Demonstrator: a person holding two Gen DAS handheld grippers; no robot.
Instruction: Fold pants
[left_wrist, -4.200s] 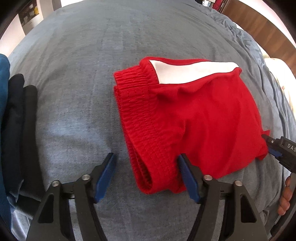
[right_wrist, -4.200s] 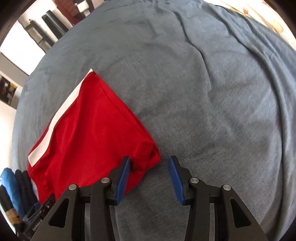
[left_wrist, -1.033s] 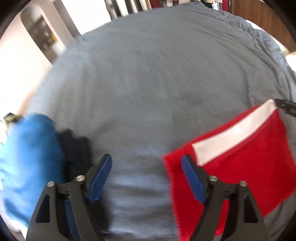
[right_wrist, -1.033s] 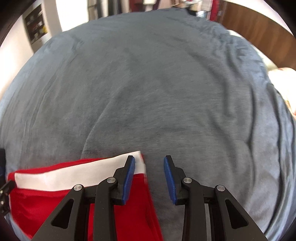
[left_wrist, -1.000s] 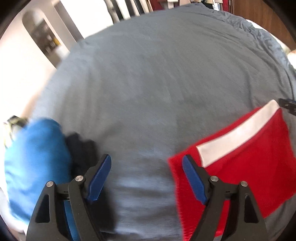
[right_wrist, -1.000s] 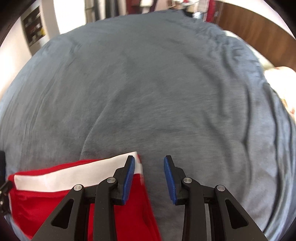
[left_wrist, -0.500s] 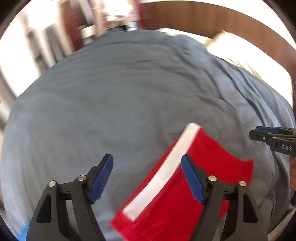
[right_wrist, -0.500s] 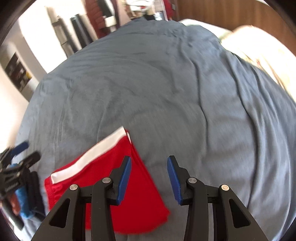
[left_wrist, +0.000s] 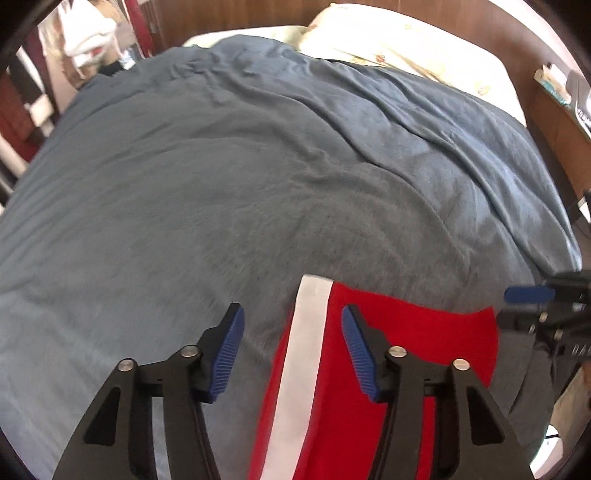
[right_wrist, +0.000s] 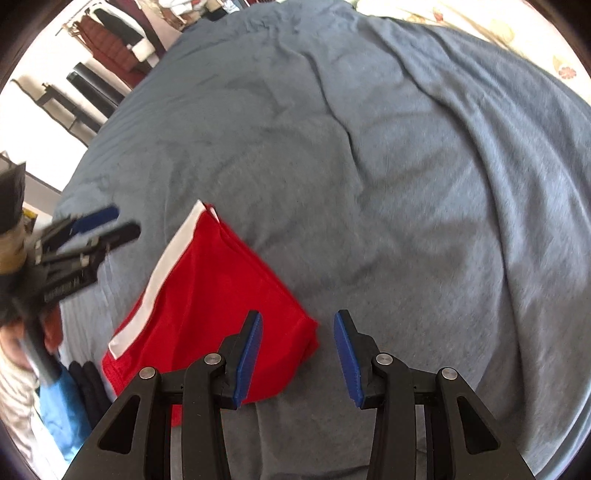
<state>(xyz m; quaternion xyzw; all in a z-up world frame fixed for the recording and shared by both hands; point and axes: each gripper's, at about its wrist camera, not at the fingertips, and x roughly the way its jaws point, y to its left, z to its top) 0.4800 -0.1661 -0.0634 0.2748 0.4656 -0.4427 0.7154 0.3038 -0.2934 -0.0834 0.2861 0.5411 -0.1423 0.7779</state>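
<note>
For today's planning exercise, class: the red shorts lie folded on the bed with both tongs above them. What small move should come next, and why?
Probably lift both tongs clear. The red shorts already lie folded flat on the blanket; the left tongs, closing, and the right tongs grip nothing.

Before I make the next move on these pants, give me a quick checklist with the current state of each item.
1. Pants folded into a compact packet on the blanket: ok.
2. White stripe lying flat along one edge: ok.
3. Left hand-held gripper free of cloth: ok; its jaws are closing, but over the pants with nothing pinched.
4. Right hand-held gripper free of cloth: ok, open above the pants' corner.
5. Grippers apart from each other: ok.
6. Layers underneath aligned: cannot tell, hidden by the top layer.
</note>
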